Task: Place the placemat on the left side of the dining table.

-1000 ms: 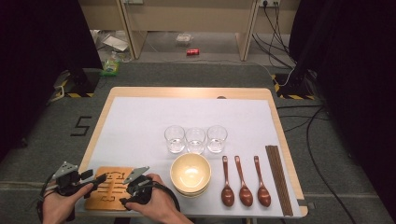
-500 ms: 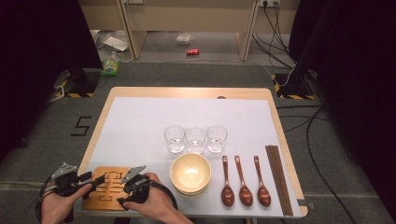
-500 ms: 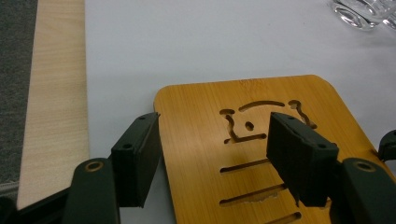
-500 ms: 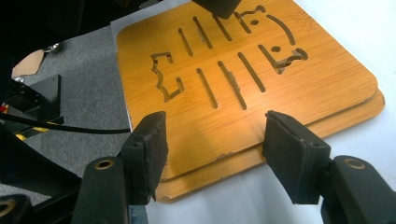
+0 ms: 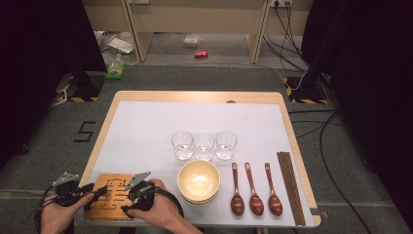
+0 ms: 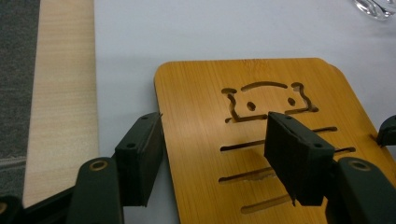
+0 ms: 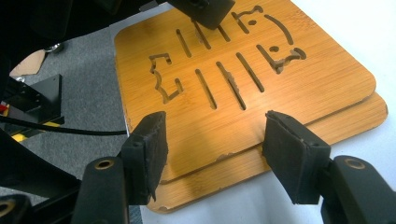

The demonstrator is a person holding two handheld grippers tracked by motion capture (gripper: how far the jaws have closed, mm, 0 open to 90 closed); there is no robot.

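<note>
Trivets: two stacked bamboo trivets (image 5: 113, 196) at the tabletop's (image 5: 146, 126) near left corner
Left tongs (image 6: 212, 156): jaws apart, straddling the top trivet's left edge
Right tongs (image 7: 212, 151): jaws apart over the stack's near edge, gripping nothing
Nearby: stacked bowls (image 5: 198, 181) just right

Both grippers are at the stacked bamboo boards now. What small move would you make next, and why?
Probably close the right gripper on the top bamboo board. Its jaws stand open on both sides of that board's near edge, which sits offset over the lower board, so the top one can be gripped alone. The left gripper is open too.
</note>
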